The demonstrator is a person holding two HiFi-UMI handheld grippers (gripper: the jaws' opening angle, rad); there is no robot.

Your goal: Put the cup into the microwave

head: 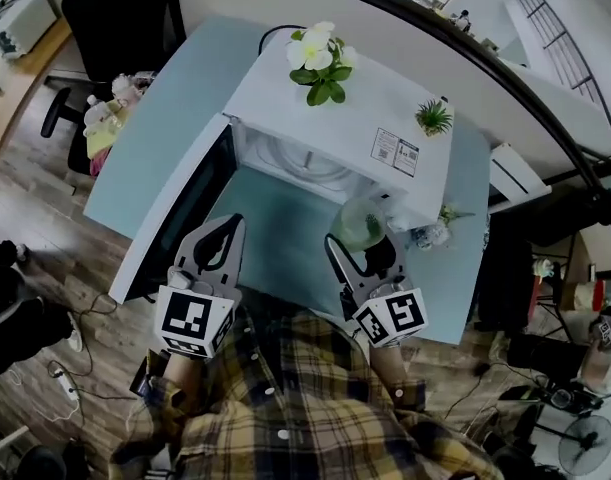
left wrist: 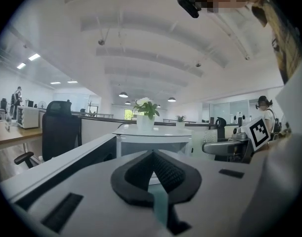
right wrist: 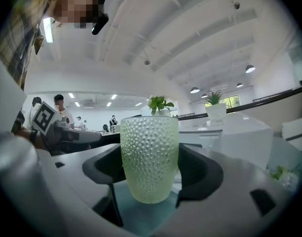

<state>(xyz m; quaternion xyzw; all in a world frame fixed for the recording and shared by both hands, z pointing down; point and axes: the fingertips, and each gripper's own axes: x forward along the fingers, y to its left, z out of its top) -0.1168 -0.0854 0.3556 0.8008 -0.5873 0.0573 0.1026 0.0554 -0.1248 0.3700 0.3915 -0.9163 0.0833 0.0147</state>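
Two grippers in view. Left gripper (left wrist: 151, 156): jaws closed tip to tip, nothing between them. Right gripper (head: 365, 250): jaws clamped on both sides of the upright cup (right wrist: 150, 157). Cup is just outside the open microwave (head: 337, 103), at the cavity's right front, above the table (head: 280, 230). Door (head: 175, 213) swung left.

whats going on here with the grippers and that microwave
A person works two handheld grippers at a white microwave on a pale blue table, its door swung open. The right gripper is shut on a green dimpled glass cup, held before the opening, not yet inside. The left gripper is shut and empty.
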